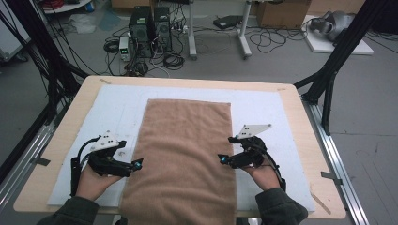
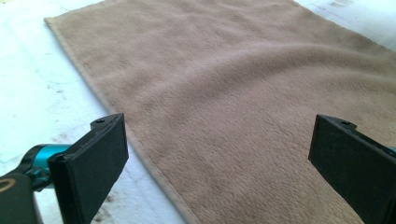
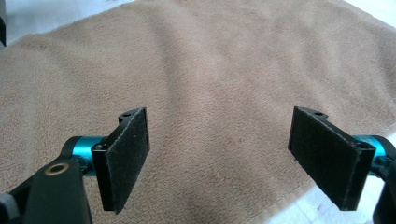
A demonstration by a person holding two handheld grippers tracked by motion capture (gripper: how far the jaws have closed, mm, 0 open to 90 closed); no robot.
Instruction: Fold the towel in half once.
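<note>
A brown towel (image 1: 185, 150) lies flat and lengthwise on the white mat (image 1: 263, 112), its near end at the table's front edge. My left gripper (image 1: 136, 163) hovers at the towel's left edge, jaws wide open with nothing between them; in the left gripper view the towel (image 2: 243, 107) spreads ahead and its hem runs past the left pad (image 2: 93, 163). At the towel's right edge my right gripper (image 1: 226, 150) stands open too, pointing inward. The right gripper view has the towel (image 3: 205, 84) under both pads (image 3: 126, 154), empty space between them.
The mat covers a light wooden table (image 1: 300, 122). Bare mat lies left and right of the towel. Behind the table, on the floor, stand computer towers (image 1: 150, 30), loose cables and a desk frame (image 1: 244, 33). Black frame struts (image 1: 338, 56) rise at both sides.
</note>
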